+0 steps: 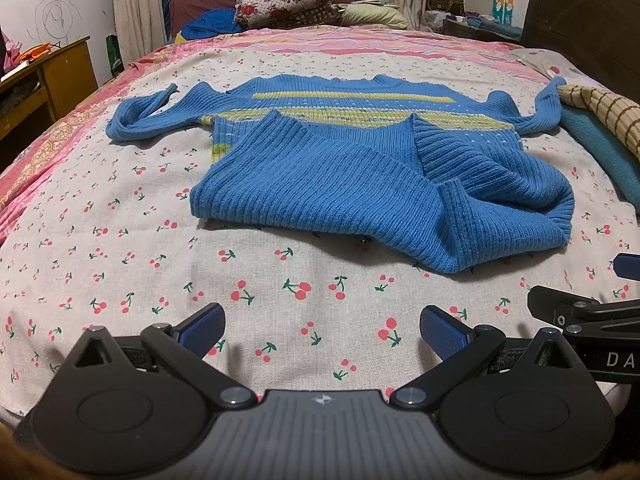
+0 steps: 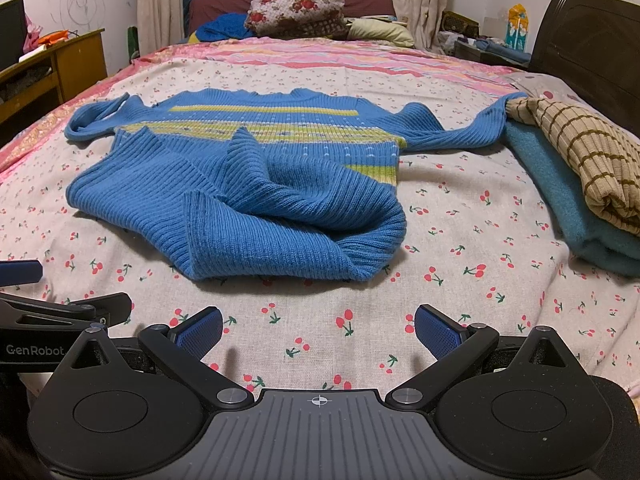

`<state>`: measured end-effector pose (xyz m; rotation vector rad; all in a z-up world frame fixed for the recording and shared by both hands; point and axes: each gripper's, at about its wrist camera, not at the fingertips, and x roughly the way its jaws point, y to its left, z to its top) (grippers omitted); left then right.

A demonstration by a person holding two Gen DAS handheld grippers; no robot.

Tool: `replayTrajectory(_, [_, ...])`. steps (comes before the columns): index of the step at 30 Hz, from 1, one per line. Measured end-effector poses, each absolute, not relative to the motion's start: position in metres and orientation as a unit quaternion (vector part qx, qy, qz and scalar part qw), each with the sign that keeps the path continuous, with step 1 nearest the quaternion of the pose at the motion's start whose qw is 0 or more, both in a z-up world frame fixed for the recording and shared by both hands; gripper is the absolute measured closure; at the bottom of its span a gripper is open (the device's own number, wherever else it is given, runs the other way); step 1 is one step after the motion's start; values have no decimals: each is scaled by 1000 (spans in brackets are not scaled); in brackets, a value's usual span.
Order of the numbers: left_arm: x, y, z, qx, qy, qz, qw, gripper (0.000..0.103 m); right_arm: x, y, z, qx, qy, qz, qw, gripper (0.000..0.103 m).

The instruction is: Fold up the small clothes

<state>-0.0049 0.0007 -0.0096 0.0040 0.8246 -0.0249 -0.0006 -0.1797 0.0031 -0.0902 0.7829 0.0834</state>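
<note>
Left claw [image 1: 322, 330] wide apart, nothing between the blue pads, hovering over the near edge of the bed [image 1: 100, 264]. Right claw [image 2: 318, 328] also spread wide, holding nothing, same near edge. Each claw's body pokes into the other's view: "GenRobot" reads on the left one's side in the right wrist view, "DA" on the right one's side in the left wrist view, rest cut off.

Blue sweater [image 1: 360, 168] lies on the cherry-print sheet ahead of both claws, apart from them, about mid-bed. Hem half folded up over the body, rumpled at the right, yellow-green stripes showing beyond the fold. Both sleeves out sideways; left sleeve curled toward the bed's left edge, right sleeve [image 2: 464, 130] reaching to the folded stack.

Stack at the right edge: checked tan cloth [image 2: 580, 156] on teal cloth [image 2: 568, 200].

Far end: floral pillow [image 2: 296, 10]. Wooden desk [image 1: 60, 68] off the left side. Scribble on the wall, unreadable.
</note>
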Motion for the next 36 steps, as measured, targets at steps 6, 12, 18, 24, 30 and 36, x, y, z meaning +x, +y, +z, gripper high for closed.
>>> replayTrajectory(6, [-7,2,-10,1,398,-9,917,0,-2,-181,3,-44,380,42,923,1])
replayTrajectory(12, [-8,2,-10,-1,400,-9,917,0,-2,-180,3,-47,380,43,923,1])
replayTrajectory(18, [-7,2,-9,0,401,-9,916,0,-2,-180,3,-49,380,44,923,1])
replayTrajectory(24, [-6,2,-7,-3,395,-15,919,0,-3,-180,7,-47,381,49,922,1])
replayTrajectory(30, [-6,4,0,-9,389,-24,921,0,-2,-181,16,-33,379,57,923,2])
replayTrajectory(36, [-2,5,9,-14,383,-39,923,0,-3,-179,29,-32,361,71,929,4])
